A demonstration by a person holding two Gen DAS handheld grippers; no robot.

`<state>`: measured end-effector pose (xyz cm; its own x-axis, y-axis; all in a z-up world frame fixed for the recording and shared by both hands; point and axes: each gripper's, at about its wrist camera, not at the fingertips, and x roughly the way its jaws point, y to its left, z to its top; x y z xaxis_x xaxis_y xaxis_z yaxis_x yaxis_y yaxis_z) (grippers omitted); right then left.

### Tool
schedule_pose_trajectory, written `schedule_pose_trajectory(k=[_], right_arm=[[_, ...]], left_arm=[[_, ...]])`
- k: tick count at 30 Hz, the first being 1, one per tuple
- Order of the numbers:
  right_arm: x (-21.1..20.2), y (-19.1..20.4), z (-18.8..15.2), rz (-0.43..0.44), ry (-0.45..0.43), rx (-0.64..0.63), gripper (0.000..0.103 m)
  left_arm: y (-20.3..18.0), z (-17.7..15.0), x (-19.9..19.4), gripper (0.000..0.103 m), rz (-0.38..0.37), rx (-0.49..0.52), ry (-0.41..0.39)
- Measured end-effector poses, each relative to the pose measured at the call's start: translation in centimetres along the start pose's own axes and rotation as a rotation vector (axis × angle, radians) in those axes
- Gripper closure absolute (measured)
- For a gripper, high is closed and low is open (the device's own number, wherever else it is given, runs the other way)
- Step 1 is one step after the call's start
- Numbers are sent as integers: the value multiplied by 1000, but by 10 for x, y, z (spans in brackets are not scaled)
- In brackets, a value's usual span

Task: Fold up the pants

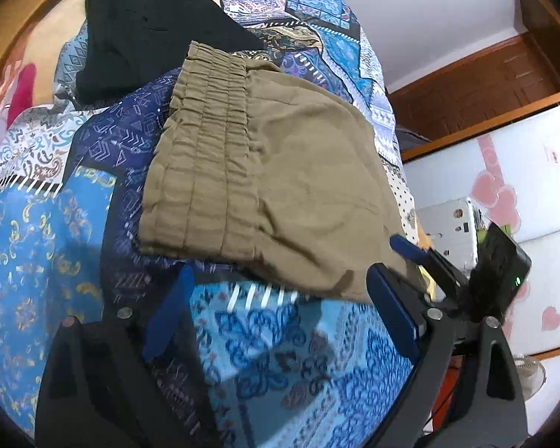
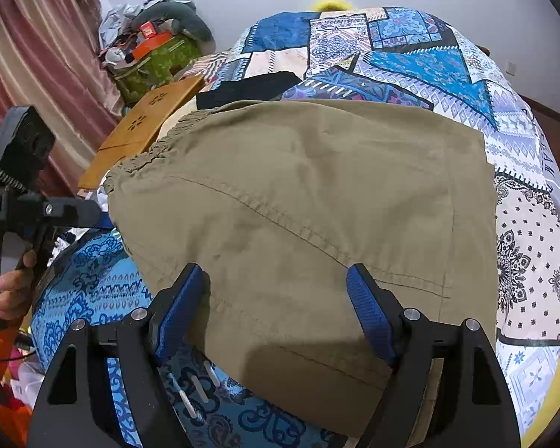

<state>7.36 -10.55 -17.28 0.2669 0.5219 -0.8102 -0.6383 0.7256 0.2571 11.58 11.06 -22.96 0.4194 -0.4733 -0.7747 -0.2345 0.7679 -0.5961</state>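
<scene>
Khaki pants (image 1: 280,171) lie folded into a compact block on the patterned bed quilt (image 1: 56,246), with the elastic waistband (image 1: 205,138) toward the left. My left gripper (image 1: 280,280) is open and empty, just short of the pants' near edge. In the right wrist view the same pants (image 2: 310,194) fill the middle. My right gripper (image 2: 276,276) is open above the pants' near part, holding nothing. The right gripper's blue fingertip (image 1: 407,248) also shows at the pants' right edge in the left wrist view. The left gripper body (image 2: 30,194) shows at the far left.
A folded black garment (image 1: 145,37) lies on the quilt beyond the khaki pants. A wooden board (image 2: 145,127) and a cluttered green box (image 2: 156,59) sit by the pink curtain at the left. A white cabinet (image 1: 522,186) stands right of the bed.
</scene>
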Motion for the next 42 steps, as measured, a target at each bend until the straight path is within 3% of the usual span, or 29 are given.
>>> schedule_pose_trajectory(k=[6,8,10,15,20,25,28,30,35,39,42], right_arm=[[2,0,0,10,2,-7,25],[3,-1,0,14,1,-10,25],[3,-2,0,20,0,-9,24],[2,-2,-1,21,-7,-5,25],[-13,-13,-3,37,-54,73,28],[-42,-23,-9,-20,-127,108,28],[-49,-24,-14,-61,-131,97,28],[-48,-24,-19,-88,-119,85,28],[-39,-27,-31,-107,-80,69,28],[-38,-35,-34,-76,-80,98,28],[-36,-37,-35,-59,-81,117,28]], left_arm=[[8,28,14,8,-31,-49,8],[13,37,15,20,-25,-75,-12],[14,44,14,48,32,-75,-38],[7,42,4,66,94,-11,-94],[-18,32,-27,71,289,128,-247],[-49,16,-57,72,527,300,-431],[-72,3,-70,72,667,416,-565],[-89,-3,-75,72,719,481,-631],[-128,-7,-69,74,694,603,-665],[-156,-12,-61,74,607,680,-639],[-173,-11,-54,74,498,705,-568]])
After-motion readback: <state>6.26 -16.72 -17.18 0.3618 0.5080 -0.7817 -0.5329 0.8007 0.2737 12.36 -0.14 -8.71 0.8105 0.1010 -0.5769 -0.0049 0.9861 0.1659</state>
